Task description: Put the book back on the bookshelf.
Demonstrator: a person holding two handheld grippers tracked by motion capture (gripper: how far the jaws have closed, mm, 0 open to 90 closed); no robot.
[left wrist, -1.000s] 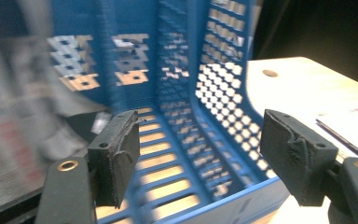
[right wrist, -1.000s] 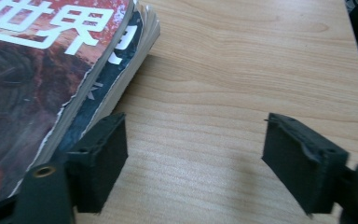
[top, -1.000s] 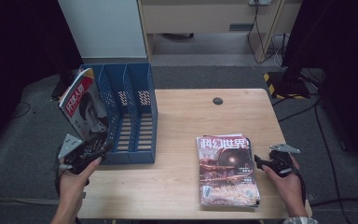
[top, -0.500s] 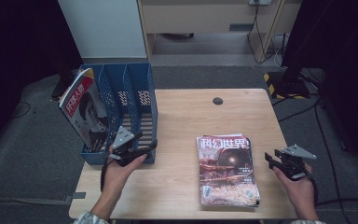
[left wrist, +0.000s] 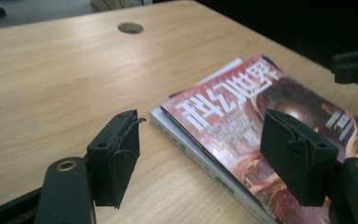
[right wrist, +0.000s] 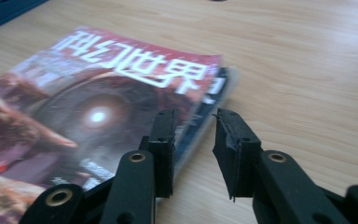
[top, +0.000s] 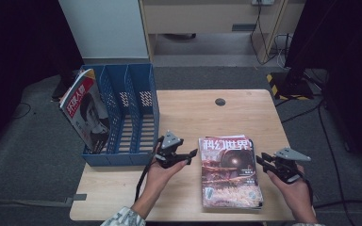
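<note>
Wood makes up the counter (top: 188, 113), pale and smooth, with a small round hole (top: 220, 101) near its far edge. Grey carpet (top: 33, 155) covers the floor around it, and the sides of the room are dark. Behind the counter stand a white board (top: 103, 28) and a light wooden cabinet (top: 207, 19), with black cables (top: 311, 113) lying on the floor. On the left end of the counter sits a blue file rack (top: 127, 117), and a magazine with a red and white cover (top: 82, 115) leans in its left slot. A pile of magazines (top: 228, 172) lies flat near the front of the counter, a red cover on top. The left claw (top: 188, 155) is just beside the pile's left edge, its jaws wide apart with nothing between them. The right claw (top: 263, 160) is at the pile's right edge, its jaws narrow with a small gap, and they hold nothing. Nothing stands between either claw and the pile.
</note>
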